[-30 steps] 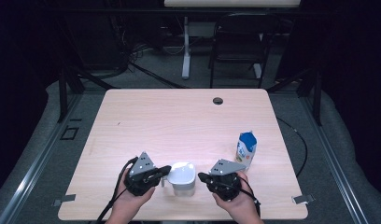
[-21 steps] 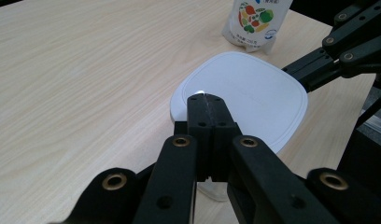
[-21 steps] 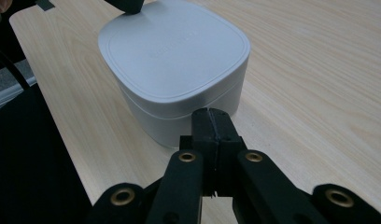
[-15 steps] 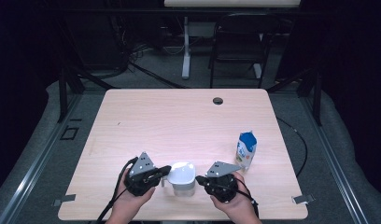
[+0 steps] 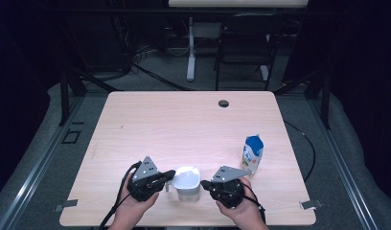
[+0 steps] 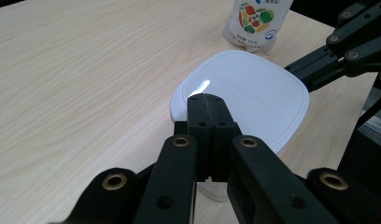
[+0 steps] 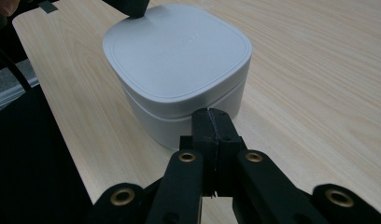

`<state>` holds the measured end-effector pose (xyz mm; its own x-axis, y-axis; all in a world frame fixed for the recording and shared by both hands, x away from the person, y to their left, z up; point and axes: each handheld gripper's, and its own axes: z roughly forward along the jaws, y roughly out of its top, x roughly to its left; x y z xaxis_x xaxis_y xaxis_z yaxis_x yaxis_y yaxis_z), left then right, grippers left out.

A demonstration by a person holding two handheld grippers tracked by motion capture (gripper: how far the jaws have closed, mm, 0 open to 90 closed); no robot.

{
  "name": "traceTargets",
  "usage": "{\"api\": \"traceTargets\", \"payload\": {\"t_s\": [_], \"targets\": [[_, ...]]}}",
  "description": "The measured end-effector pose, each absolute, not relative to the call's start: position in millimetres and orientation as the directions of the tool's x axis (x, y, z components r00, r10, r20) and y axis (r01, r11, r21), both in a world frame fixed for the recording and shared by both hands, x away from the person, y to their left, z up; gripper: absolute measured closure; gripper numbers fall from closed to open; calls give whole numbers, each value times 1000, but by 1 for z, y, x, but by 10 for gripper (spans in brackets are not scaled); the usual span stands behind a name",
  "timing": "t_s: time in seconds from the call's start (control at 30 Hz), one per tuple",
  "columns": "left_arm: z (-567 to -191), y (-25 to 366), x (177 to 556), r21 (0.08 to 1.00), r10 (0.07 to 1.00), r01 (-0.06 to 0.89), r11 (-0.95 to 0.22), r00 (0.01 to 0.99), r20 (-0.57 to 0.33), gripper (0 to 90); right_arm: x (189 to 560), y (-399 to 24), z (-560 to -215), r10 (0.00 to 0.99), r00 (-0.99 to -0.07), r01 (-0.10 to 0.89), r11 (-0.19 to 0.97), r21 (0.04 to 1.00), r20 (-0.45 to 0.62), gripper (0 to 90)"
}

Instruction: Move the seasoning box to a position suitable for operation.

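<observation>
A lab or office workspace is suggested. A pale wooden table [image 5: 184, 124] is seen mid-frame, with a chair [image 5: 241, 43] and floor cables [image 5: 150, 72] at the top.

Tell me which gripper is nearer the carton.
Right. The right gripper sits just left of and below the carton in the high view; the left gripper lies beyond the white box, on its far side.

High view: fixed overhead, facing forward and down across whole table [image 5: 184, 124]. Left gripper view: low, close, looking over white lidded container [image 6: 244, 93] toward carton [image 6: 256, 21]. Right gripper view: close on the same container [image 7: 179, 60] from opposite side
</observation>
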<state>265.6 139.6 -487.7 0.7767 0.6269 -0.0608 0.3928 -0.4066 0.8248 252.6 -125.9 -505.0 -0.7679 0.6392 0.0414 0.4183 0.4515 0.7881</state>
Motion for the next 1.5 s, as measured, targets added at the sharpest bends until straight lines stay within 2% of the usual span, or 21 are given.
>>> {"api": "traceTargets", "payload": {"t_s": [1.5], "targets": [[-488,144,265,821,637,408,-400,767,-71,900,246,-120,-494,626,-779,383,428,819,38,900]]}}
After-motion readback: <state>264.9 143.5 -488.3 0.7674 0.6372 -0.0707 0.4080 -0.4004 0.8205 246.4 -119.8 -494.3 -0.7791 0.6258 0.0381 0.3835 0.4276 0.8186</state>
